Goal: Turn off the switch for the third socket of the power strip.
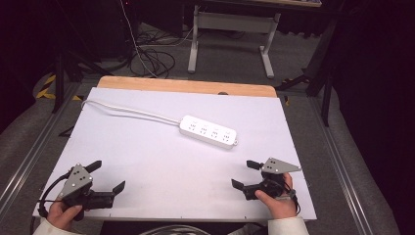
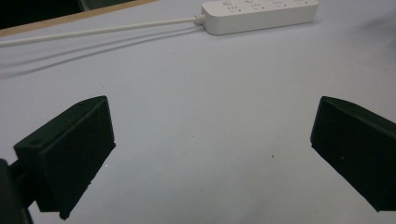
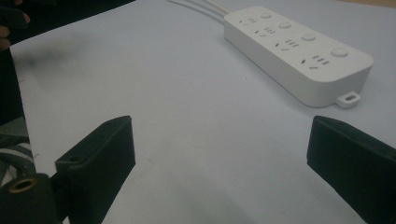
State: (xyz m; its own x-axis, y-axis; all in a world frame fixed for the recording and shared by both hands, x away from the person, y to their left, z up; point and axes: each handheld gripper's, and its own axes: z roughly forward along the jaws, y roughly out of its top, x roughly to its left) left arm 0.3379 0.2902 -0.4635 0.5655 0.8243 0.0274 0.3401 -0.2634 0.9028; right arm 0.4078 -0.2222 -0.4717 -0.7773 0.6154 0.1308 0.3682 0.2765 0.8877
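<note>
I see a white surface (image 1: 147, 161) with a bare wood strip along its far edge. A white power strip (image 1: 208, 131) lies flat near the middle, slightly toward the far right. Its white cord (image 1: 129, 111) runs along the surface to the far-left corner. The surface stands on grey floor (image 1: 29, 132).

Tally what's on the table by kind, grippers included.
Power strip (white, with its cable): 1
Handheld grippers: 2, the left gripper and the right gripper, both with fingers spread and holding nothing
Total: 3
</note>
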